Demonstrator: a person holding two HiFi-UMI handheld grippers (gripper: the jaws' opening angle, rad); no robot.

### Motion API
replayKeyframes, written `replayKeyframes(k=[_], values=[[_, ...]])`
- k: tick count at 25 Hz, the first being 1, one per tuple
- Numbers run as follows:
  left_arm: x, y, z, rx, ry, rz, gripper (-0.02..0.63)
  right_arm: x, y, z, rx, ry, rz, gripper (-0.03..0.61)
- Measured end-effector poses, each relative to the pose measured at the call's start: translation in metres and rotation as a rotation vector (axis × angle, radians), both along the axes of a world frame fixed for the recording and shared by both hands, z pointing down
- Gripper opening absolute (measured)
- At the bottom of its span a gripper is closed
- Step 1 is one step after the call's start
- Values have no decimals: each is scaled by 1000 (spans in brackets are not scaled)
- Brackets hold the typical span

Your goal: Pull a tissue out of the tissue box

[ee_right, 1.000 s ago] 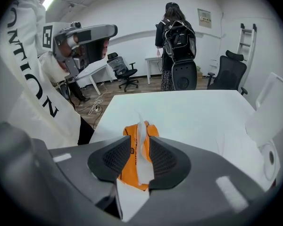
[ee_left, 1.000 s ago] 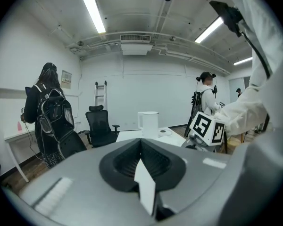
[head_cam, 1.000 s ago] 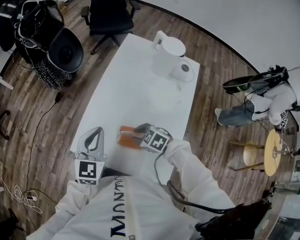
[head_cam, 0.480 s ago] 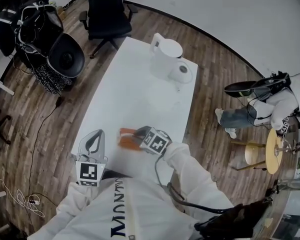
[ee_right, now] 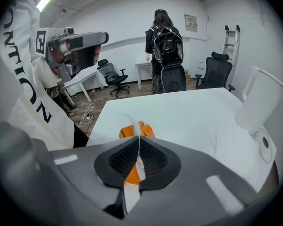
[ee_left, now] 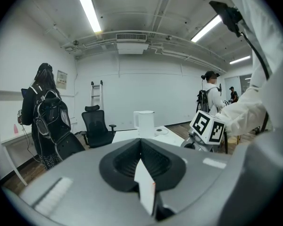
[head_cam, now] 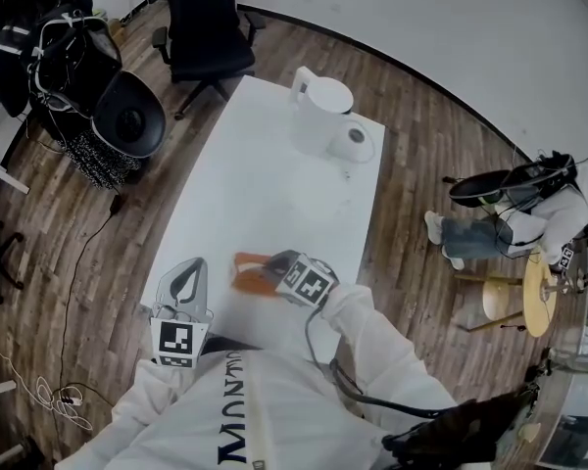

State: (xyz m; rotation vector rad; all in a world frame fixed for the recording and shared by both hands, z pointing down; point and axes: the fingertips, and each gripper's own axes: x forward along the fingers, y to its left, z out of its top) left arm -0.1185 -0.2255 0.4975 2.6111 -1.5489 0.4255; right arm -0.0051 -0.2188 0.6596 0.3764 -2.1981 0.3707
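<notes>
So the orange tissue box point(head_cam: 243, 280) sits on the white table point(head_cam: 274, 174), close to the near edge and right in front of the person wearing the rig. A thin white tissue point(ee_right: 132, 124) pokes up out of its top. The right tongs point(ee_right: 138, 138) come down at it at a steep angle and have just been closing. Now their two black pads are pinched together with that tissue caught in the seam between them, and the orange of the box shows right behind the tips. In the head view those tips sit right over the box, with the marker cube point(head_cam: 309, 282) just behind them on the sleeve side. The left tongs point(head_cam: 186, 267) hang off to the left of the box, near it but not touching, by the table's near left edge and pointing roughly level. In the left gripper view their jaws are pressed shut against each other. Further out, a white kettle point(head_cam: 321, 101) stands at the far end of the table, with a round white base point(head_cam: 354, 141) just beside it. Past that end there's a black office chair point(head_cam: 208, 23) on the wood floor point(head_cam: 59, 243), and a pile of black bags point(head_cam: 98, 76) sits off to the left. Another person point(head_cam: 534, 209) is well away to the right.
</notes>
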Motion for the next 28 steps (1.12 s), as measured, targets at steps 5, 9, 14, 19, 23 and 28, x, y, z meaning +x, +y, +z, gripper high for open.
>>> replayKeyframes(k=[5, 9, 14, 19, 23, 28], values=[[6, 2, 1, -4, -2, 10, -3, 6, 2, -5, 11, -13, 28, 3], [7, 1, 3, -10, -5, 16, -2, 5, 2, -15, 26, -39, 50, 3], [10, 1, 7, -17, -8, 28, -3, 4, 5, -24, 39, -68, 68, 3], [13, 0, 28, -62, -27, 43, -2, 3, 4, -33, 51, -86, 79, 3], [22, 4, 61, -120, -53, 78, -2, 3, 5, -37, 57, -88, 86, 3], [41, 5, 98, -186, -72, 136, -2, 4, 5, -43, 65, -89, 90, 3]])
